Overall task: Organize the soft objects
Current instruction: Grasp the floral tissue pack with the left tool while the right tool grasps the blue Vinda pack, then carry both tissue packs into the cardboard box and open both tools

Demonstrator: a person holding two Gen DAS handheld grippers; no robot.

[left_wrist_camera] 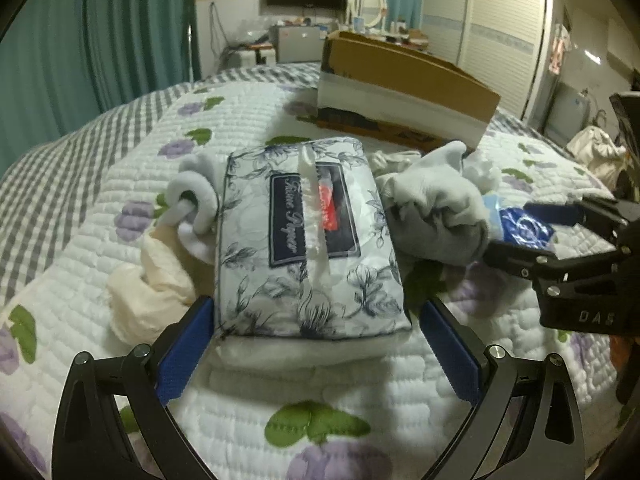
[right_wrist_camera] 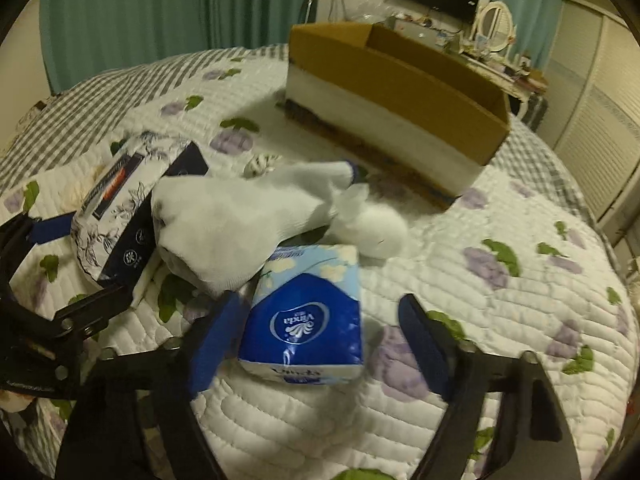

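A floral tissue pack point(left_wrist_camera: 308, 240) lies on the quilted bed, between the open fingers of my left gripper point(left_wrist_camera: 316, 316), which straddle its near end; it also shows in the right wrist view point(right_wrist_camera: 116, 204). A blue Vinda tissue pack point(right_wrist_camera: 306, 320) lies between the open fingers of my right gripper point(right_wrist_camera: 320, 312), seen from the left wrist view point(left_wrist_camera: 520, 232) too. A grey-white sock point(right_wrist_camera: 224, 224) lies between the two packs, with a small white rolled sock point(right_wrist_camera: 376, 228) beside it. A rolled grey sock point(left_wrist_camera: 192, 196) and a cream cloth point(left_wrist_camera: 148, 284) lie left of the floral pack.
An open cardboard box point(left_wrist_camera: 404, 92) stands further back on the bed, also in the right wrist view point(right_wrist_camera: 400, 104). Teal curtains point(left_wrist_camera: 100, 40) hang behind at left. A wardrobe point(left_wrist_camera: 500, 28) and dresser clutter stand at the back right.
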